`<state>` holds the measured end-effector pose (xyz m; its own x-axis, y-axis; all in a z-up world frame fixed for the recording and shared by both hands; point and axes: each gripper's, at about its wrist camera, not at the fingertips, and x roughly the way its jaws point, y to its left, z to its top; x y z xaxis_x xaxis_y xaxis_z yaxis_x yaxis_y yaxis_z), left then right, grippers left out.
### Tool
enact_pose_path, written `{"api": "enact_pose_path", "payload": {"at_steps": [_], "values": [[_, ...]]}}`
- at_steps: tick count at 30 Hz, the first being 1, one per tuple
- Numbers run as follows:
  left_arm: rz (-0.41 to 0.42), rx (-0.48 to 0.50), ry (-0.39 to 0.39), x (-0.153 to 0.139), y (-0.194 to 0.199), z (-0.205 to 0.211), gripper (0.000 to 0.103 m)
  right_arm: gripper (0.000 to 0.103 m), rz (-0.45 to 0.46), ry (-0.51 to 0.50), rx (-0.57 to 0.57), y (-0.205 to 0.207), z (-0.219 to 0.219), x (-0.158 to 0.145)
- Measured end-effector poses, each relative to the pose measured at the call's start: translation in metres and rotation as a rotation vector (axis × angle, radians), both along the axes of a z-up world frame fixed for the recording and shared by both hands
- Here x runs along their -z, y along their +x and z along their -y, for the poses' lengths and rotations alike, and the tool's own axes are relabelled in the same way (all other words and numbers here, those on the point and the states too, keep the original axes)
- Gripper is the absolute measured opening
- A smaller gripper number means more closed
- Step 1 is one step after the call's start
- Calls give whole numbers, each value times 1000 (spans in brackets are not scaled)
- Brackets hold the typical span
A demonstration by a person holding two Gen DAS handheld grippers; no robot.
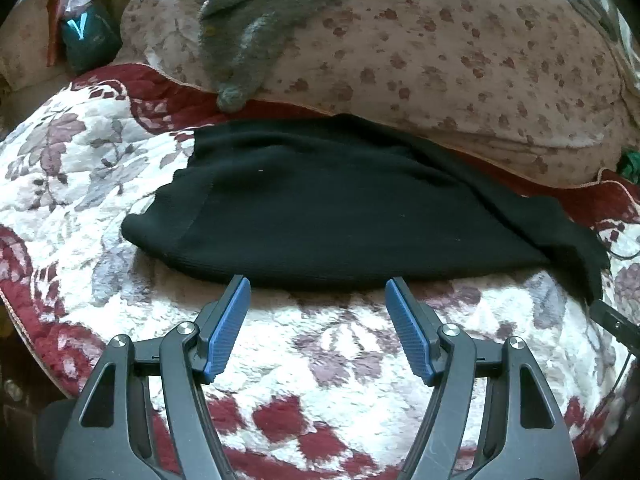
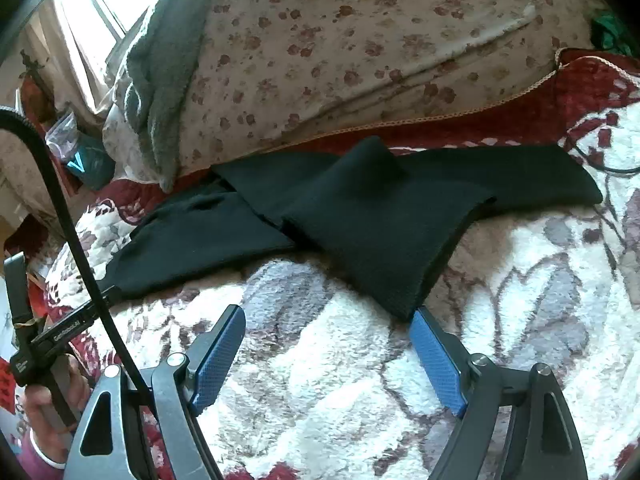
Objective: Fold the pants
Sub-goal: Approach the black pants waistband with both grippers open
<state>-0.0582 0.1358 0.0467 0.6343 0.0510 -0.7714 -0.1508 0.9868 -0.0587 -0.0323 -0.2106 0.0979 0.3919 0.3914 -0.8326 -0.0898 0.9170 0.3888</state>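
Observation:
Black pants [image 1: 340, 208] lie partly folded on a floral white-and-red bedspread [image 1: 340, 360]. In the right wrist view the pants [image 2: 380, 224] show one leg folded over, with a corner pointing toward me. My left gripper [image 1: 318, 284] is open and empty, its blue pads just short of the pants' near edge. My right gripper [image 2: 326, 314] is open and empty, its right fingertip [image 2: 420, 320] right at the folded leg's near corner; I cannot tell if it touches. The left gripper also shows in the right wrist view [image 2: 60, 332] at the left edge.
A large floral-print pillow [image 1: 440, 40] lies behind the pants with a grey fleece cloth [image 1: 248, 20] draped on it. A teal object [image 1: 86, 36] and clutter sit at the far left. A black cable [image 2: 68, 208] runs across the right wrist view.

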Motion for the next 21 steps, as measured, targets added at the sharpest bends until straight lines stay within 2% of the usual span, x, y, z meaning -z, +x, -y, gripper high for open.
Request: {"api": "enact_pose_path", "payload": {"at_steps": [7,12,19,21], "values": [[-16,-37,-33,3,-1,-16,70,83,24,22,16,-4,3,10],[-20,-71,-41,6,-3,-27,70,82,44,-2,46,-2,16,7],[-34,-86,-44,12,-1,-34,70,81,32,-9,63,10,24,10],[-40,-88,-44,14,0,-35,70,78,24,-17,72,13,26,15]]}}
